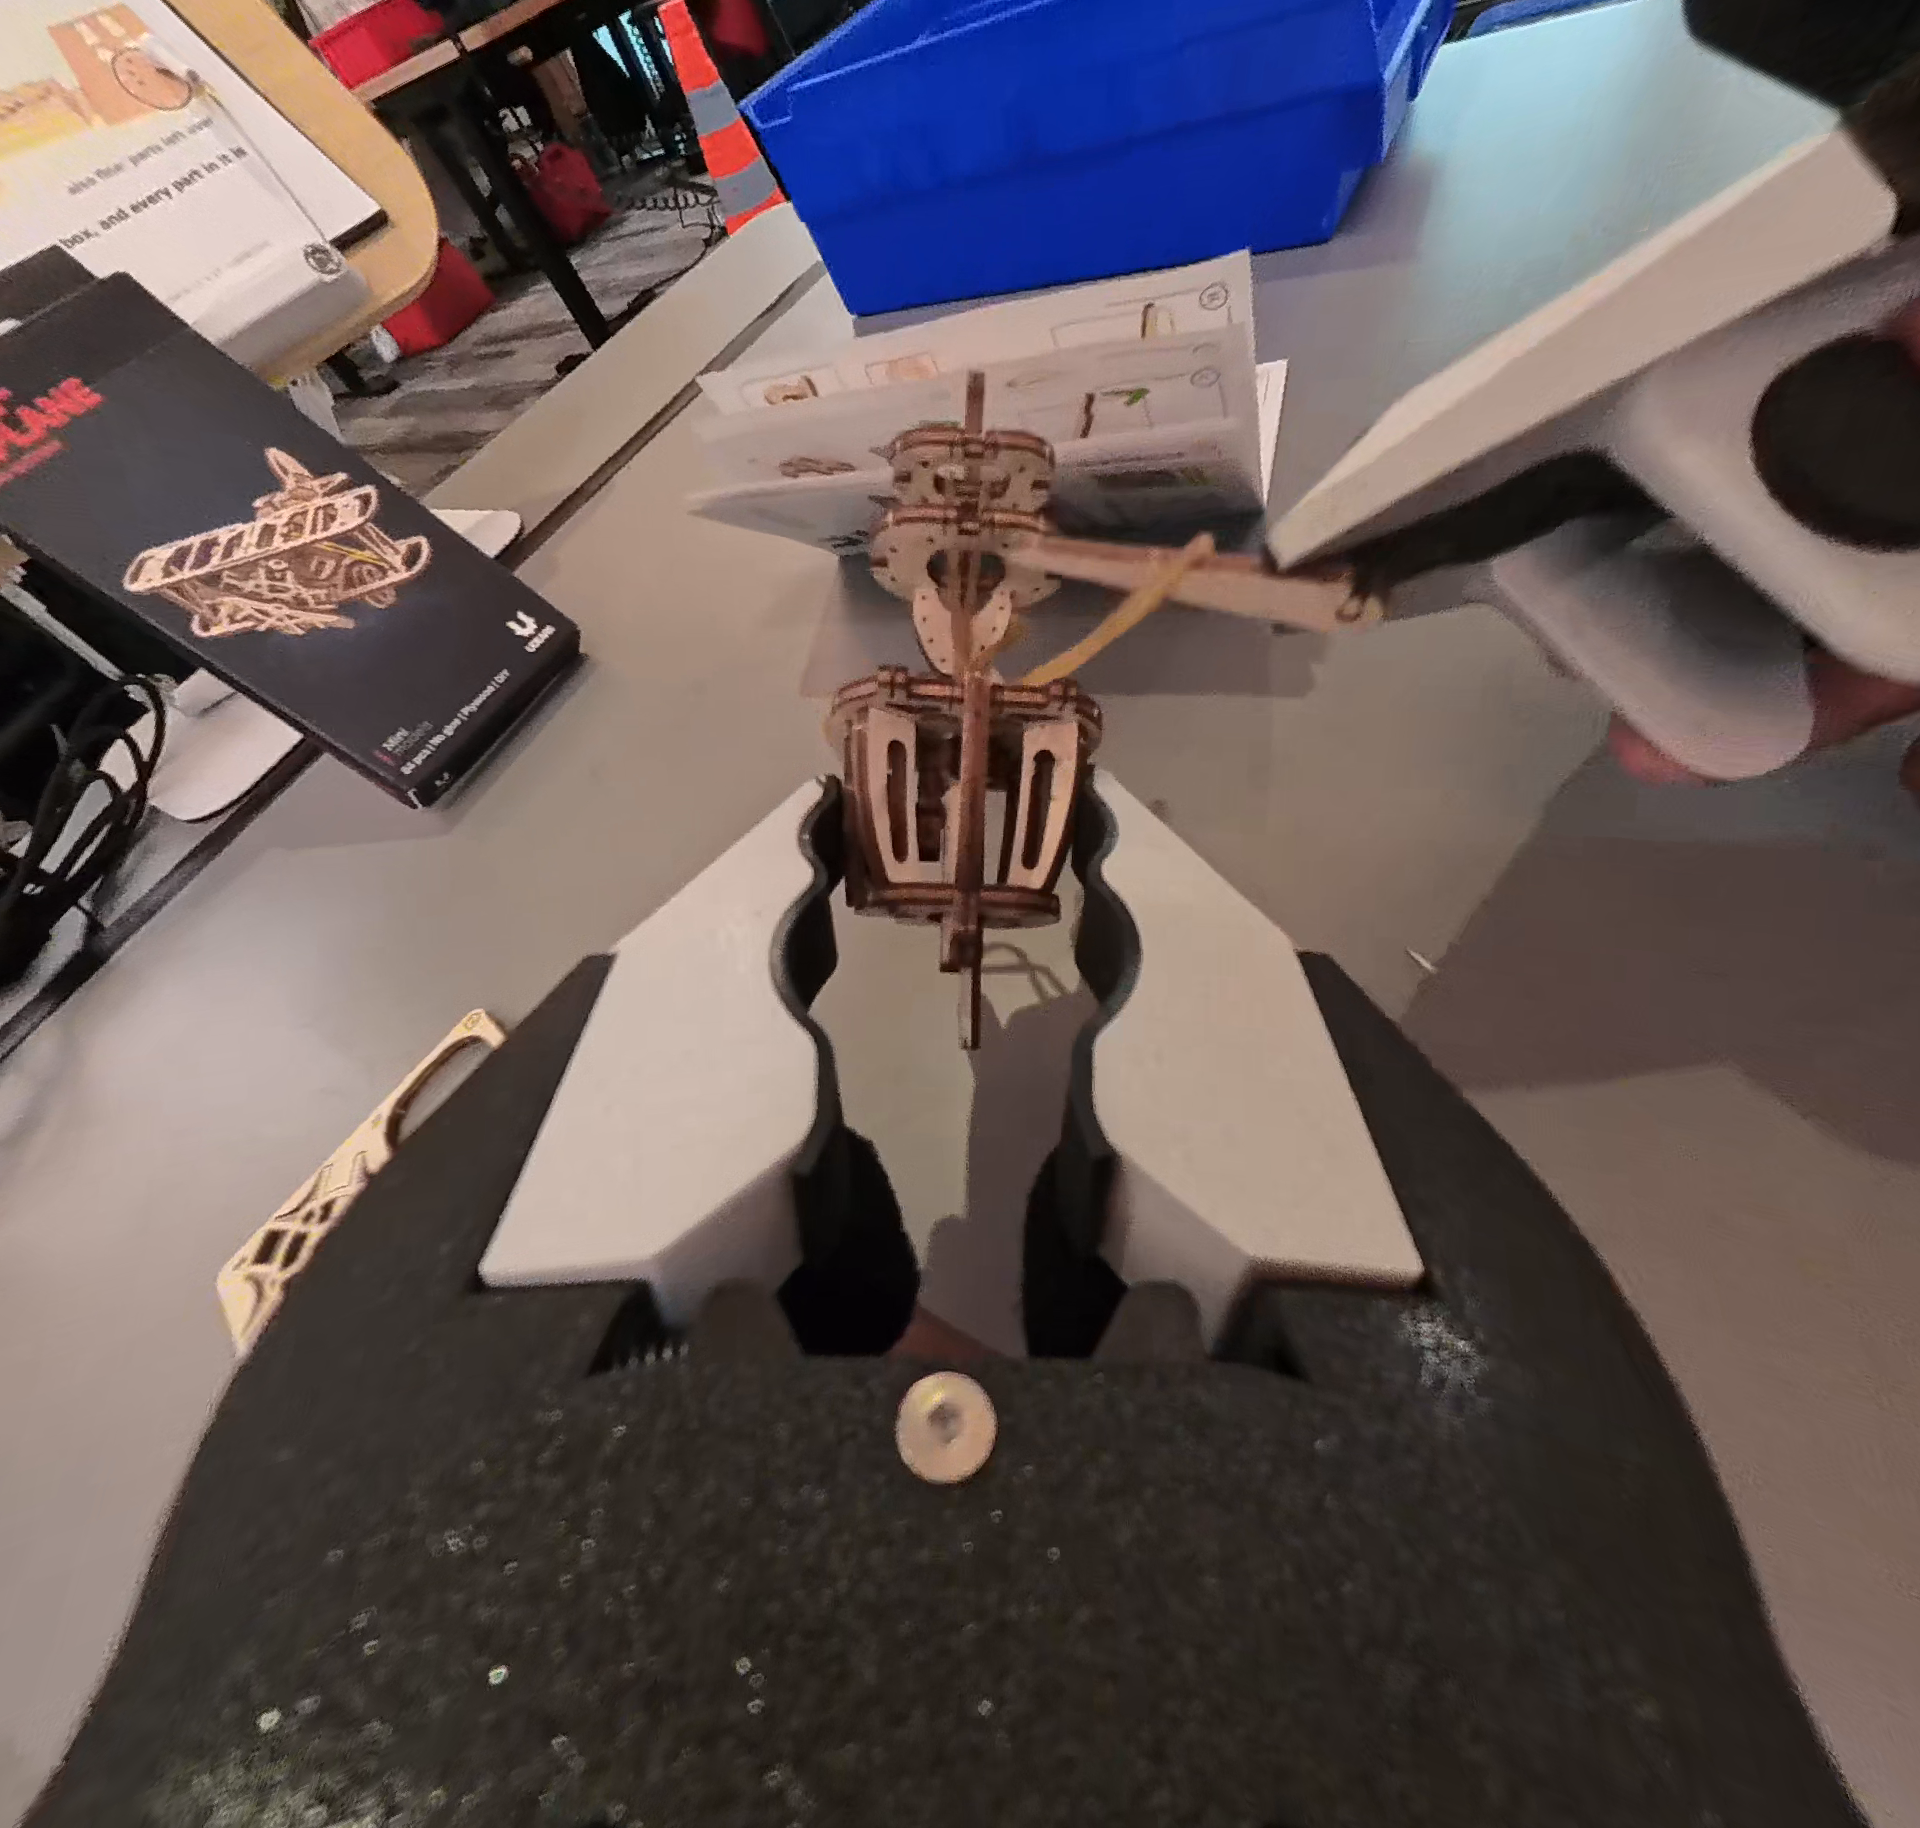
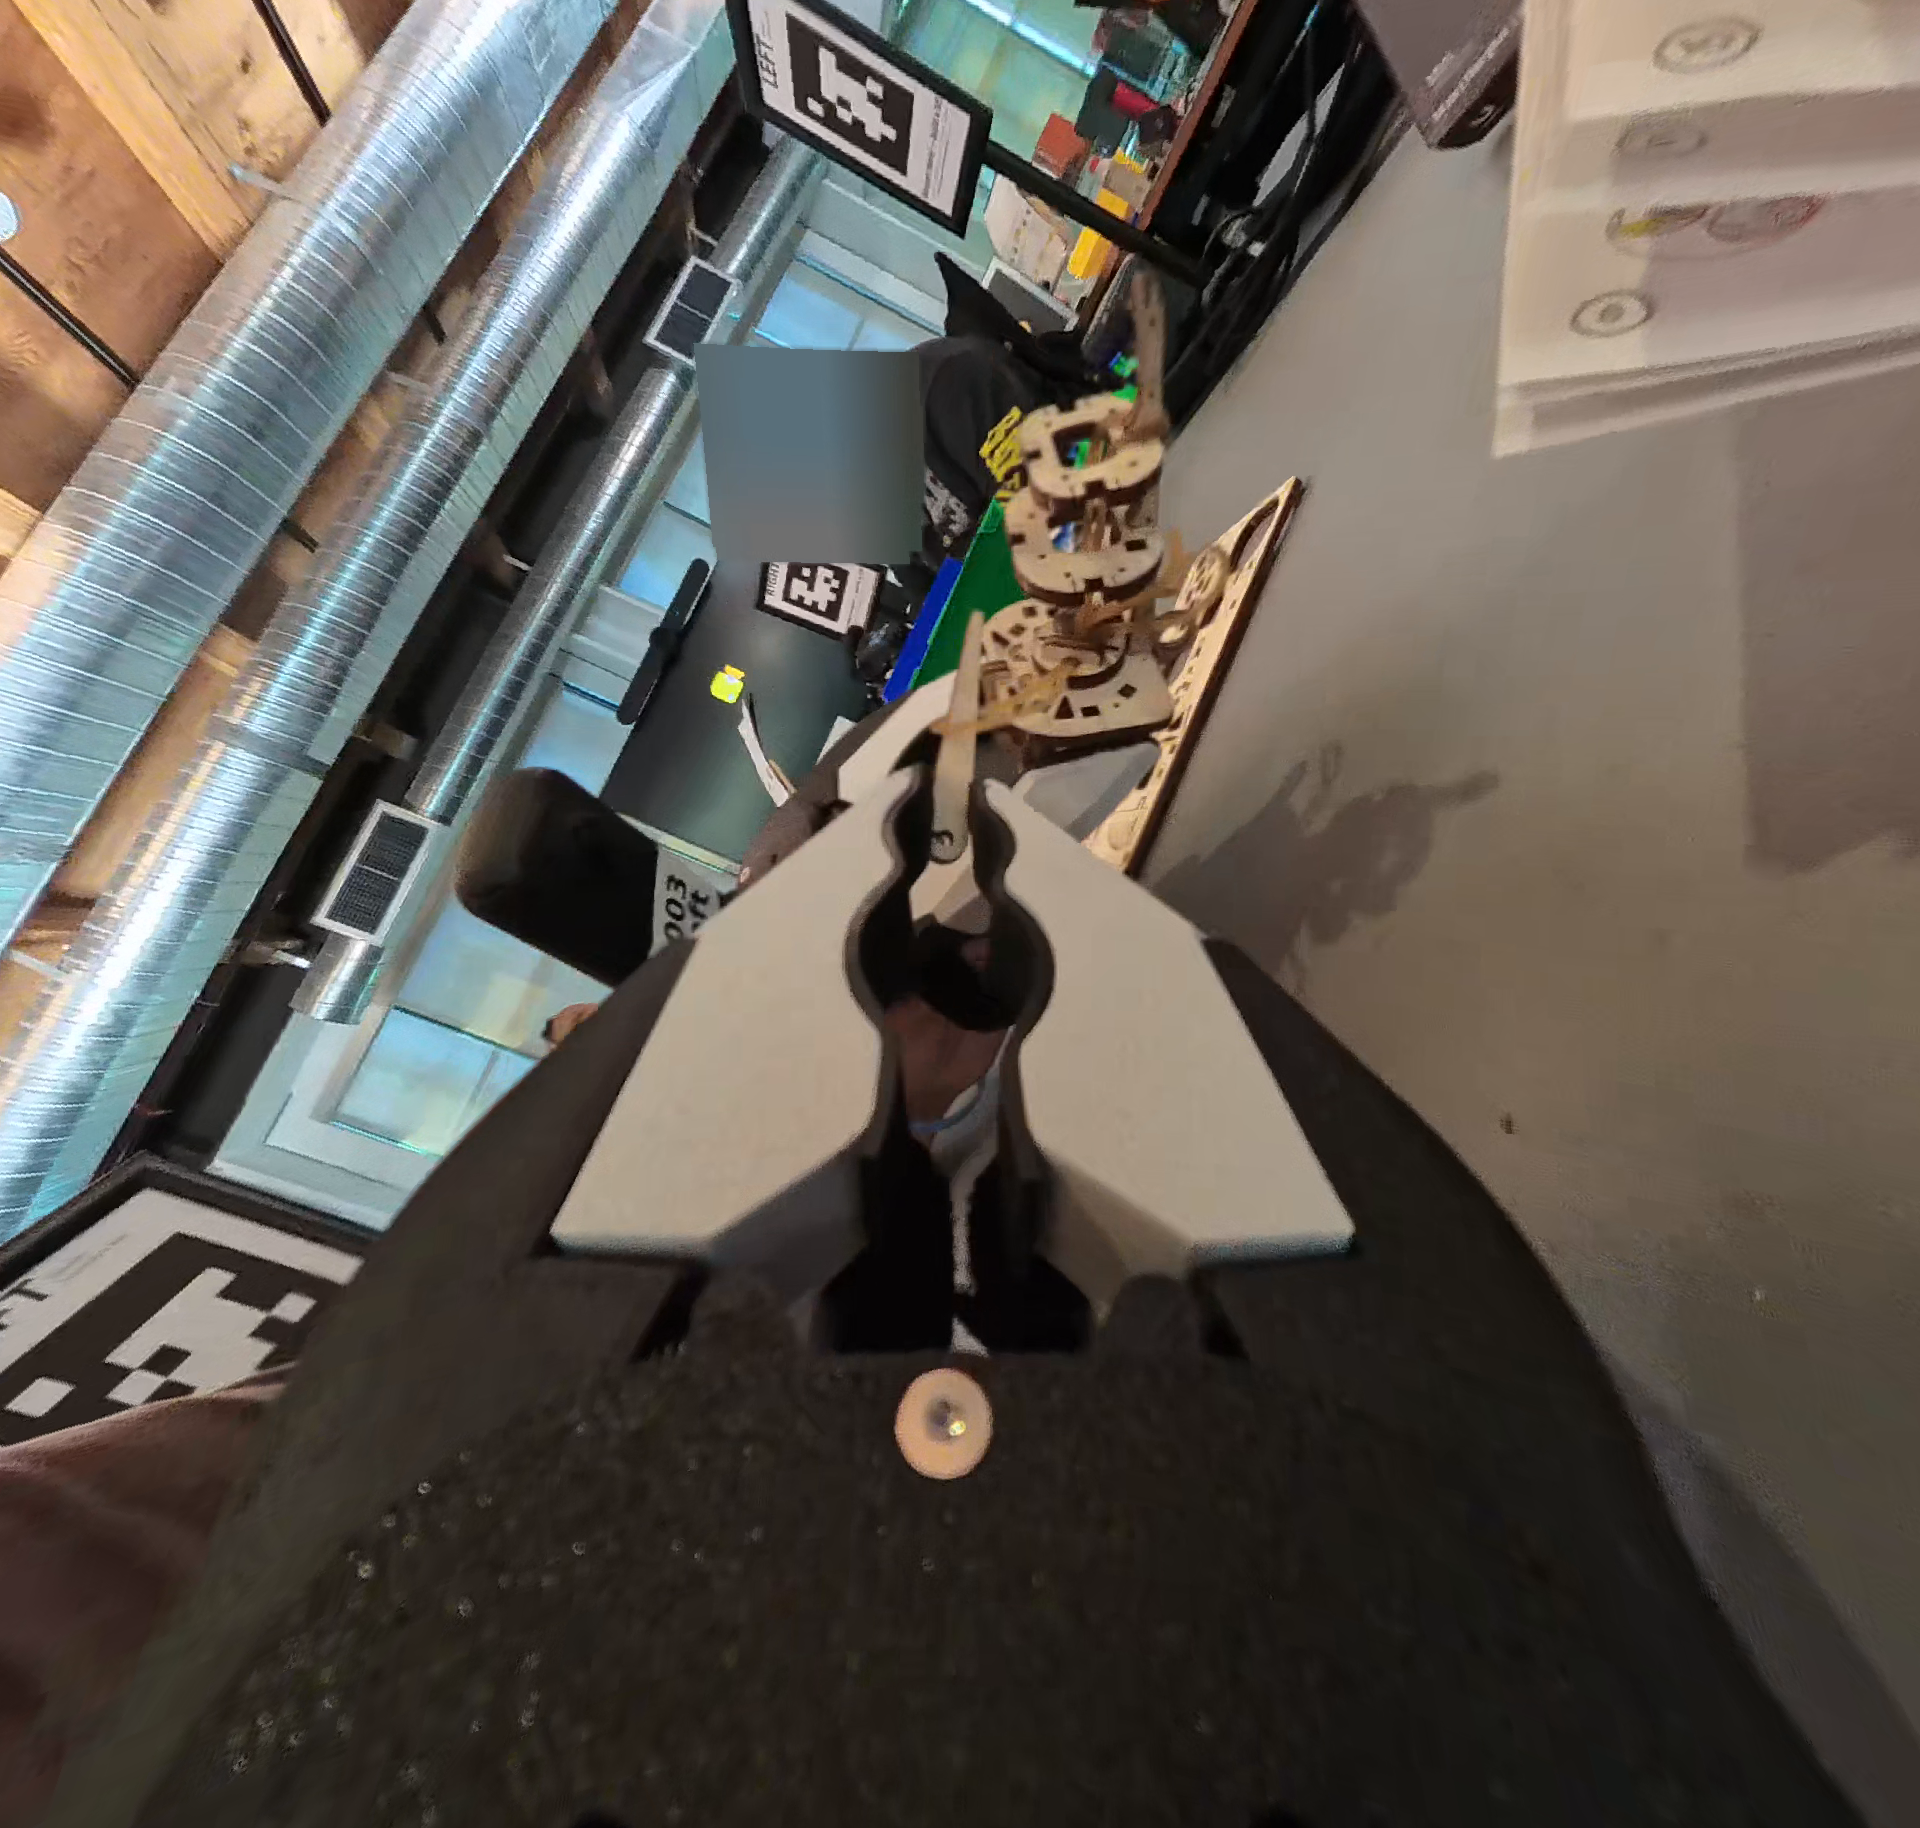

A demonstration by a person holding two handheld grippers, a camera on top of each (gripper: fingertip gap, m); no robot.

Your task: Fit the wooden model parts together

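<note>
My left gripper (image 1: 961,822) is shut on the lower body of a wooden model (image 1: 961,791) and holds it upright above the grey table (image 1: 623,552). The model's upper discs (image 1: 961,521) rise beyond my fingers. My right gripper (image 1: 1340,583) comes in from the right, shut on a thin wooden stick (image 1: 1174,578) that reaches the model's upper part. A yellow rubber band (image 1: 1122,615) loops around the stick and runs down to the model. In the right wrist view, the right gripper (image 2: 951,802) pinches the stick (image 2: 956,739), with the model (image 2: 1086,573) just beyond.
A blue bin (image 1: 1091,105) stands at the back, with an open instruction booklet (image 1: 1091,396) in front of it. A black model box (image 1: 281,552) lies at the left. A wooden parts sheet (image 1: 353,1176) lies by my left gripper, and also shows in the right wrist view (image 2: 1205,677). Tip to tip, the grippers are about 6 cm apart.
</note>
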